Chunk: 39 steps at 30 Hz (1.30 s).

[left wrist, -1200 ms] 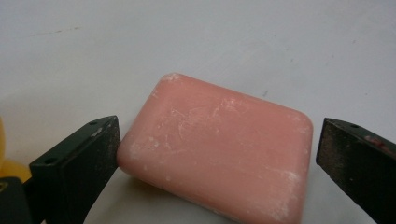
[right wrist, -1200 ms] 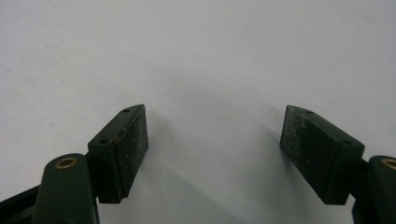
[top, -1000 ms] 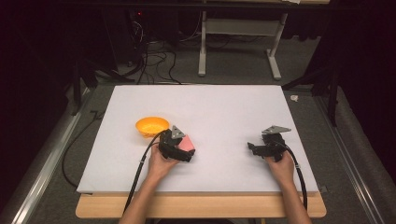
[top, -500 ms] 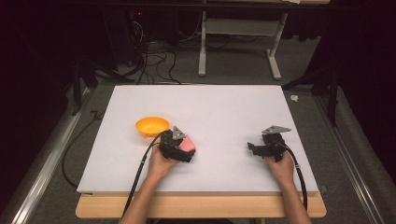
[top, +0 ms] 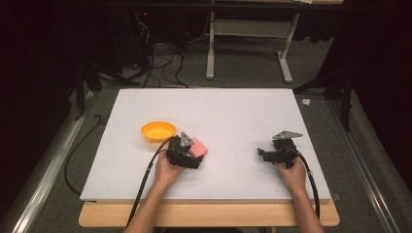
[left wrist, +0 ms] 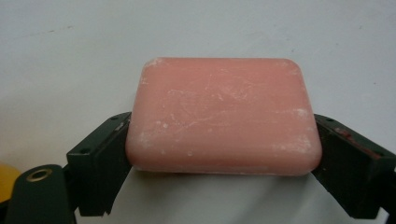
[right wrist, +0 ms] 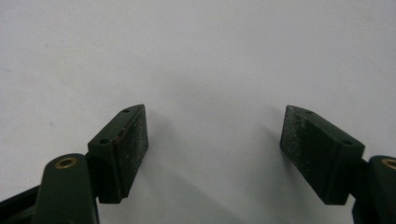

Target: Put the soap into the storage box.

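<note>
A pink bar of soap (left wrist: 223, 114) sits between the two black jaws of my left gripper (left wrist: 224, 151), which is shut on it by its short ends. From above, the soap (top: 198, 148) shows just past the left gripper (top: 190, 156), low on the white board and right of an orange bowl (top: 158, 131). My right gripper (top: 265, 155) rests on the board at the right, held by a hand. In its own view the right gripper (right wrist: 215, 147) is open with only bare white surface between its pads.
The white board (top: 228, 111) lies on a wooden table whose front edge (top: 209, 213) shows below. A white metal stand (top: 248, 48) and cables (top: 155, 63) sit on the dark floor beyond. The orange bowl's rim (left wrist: 5, 179) peeks into the left gripper view.
</note>
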Each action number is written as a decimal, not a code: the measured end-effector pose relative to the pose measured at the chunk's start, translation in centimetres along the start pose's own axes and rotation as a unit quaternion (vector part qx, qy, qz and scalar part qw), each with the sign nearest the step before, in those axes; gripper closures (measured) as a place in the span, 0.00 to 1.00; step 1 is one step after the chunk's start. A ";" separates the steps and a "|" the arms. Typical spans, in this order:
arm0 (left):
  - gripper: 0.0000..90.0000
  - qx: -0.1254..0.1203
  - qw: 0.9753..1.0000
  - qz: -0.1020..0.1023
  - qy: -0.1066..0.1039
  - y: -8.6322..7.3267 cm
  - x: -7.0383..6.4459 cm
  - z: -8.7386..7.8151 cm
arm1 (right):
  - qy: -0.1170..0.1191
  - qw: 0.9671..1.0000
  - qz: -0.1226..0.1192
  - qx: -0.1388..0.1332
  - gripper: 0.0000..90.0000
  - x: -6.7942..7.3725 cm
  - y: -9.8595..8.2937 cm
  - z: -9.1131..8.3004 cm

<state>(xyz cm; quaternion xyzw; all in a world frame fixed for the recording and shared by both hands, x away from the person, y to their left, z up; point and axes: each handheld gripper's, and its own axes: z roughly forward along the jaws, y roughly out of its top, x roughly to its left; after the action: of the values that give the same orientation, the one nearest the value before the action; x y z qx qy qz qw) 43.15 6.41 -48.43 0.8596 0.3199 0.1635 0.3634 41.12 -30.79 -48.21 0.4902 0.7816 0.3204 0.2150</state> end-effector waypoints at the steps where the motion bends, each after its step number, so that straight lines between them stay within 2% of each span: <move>1: 0.15 0.000 1.000 -0.001 -0.001 0.0 0.0 0.0 | 0.000 1.000 0.000 0.000 0.27 0.0 0.0 0.0; 10: 0.16 -0.016 1.000 -0.003 -0.002 0.6 -0.4 -0.8 | 0.000 1.000 -0.001 0.000 0.27 0.0 0.0 0.0; 14: 0.16 -0.026 1.000 -0.002 0.006 0.8 -0.4 -1.4 | 0.000 1.000 -0.001 0.000 0.27 0.0 0.0 0.0; 21: 0.16 -0.028 1.000 -0.009 0.005 0.9 -0.3 -1.8 | 0.000 1.000 -0.001 0.000 0.27 0.0 0.0 0.0; 26: 0.16 -0.040 0.999 -0.019 0.001 1.0 -0.2 -2.5 | 0.000 1.000 -0.001 0.000 0.27 0.0 0.0 0.0; 39: 0.16 -0.054 0.998 -0.019 -0.003 1.3 -0.7 -4.7 | 0.000 1.000 0.000 0.000 0.27 0.0 0.0 0.0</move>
<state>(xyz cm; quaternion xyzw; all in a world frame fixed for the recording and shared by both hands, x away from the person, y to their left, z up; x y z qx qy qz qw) 40.79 7.68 -44.33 0.8329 0.3256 0.1716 0.4133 41.12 -30.80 -48.22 0.4899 0.7818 0.3201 0.2149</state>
